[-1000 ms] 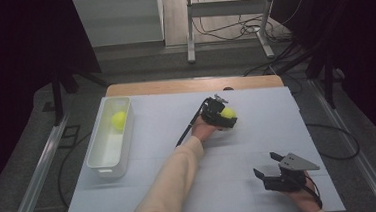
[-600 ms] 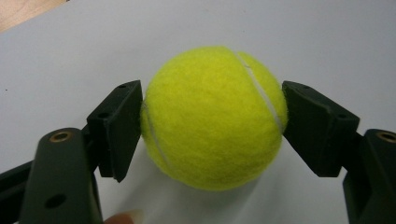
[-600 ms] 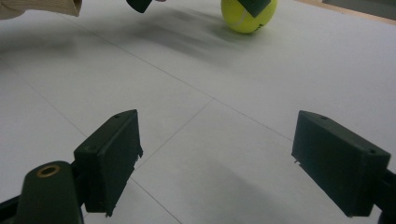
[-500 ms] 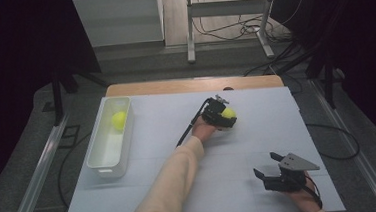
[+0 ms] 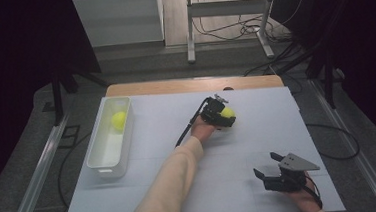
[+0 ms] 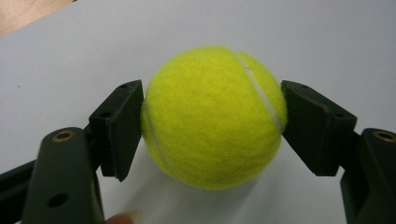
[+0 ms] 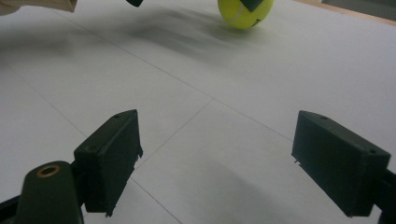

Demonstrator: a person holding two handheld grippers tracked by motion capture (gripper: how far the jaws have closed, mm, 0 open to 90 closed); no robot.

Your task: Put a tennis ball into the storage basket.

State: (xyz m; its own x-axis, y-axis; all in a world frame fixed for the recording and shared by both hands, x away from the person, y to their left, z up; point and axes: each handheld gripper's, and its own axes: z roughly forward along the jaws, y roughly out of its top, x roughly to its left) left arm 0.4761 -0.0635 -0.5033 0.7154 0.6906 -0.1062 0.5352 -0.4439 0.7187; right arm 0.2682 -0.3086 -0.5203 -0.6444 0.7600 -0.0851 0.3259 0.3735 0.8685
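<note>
Moved: left gripper [image 6: 212, 123] jaws have just been closing, now clamping the fuzzy yellow tennis ball [image 6: 213, 116] between them.
Done: another yellow ball [image 5: 119, 120] in white plastic bin [image 5: 105, 164].
Left: carry it binward.
Right gripper [image 7: 217, 163]: gaping, empty.

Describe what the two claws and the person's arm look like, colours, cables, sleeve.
Both are black two-jaw tools with blocky flat pads. The left claw trails a black cable; its arm wears a peach long sleeve. The right claw carries a grey three-cornered plate on top.
</note>
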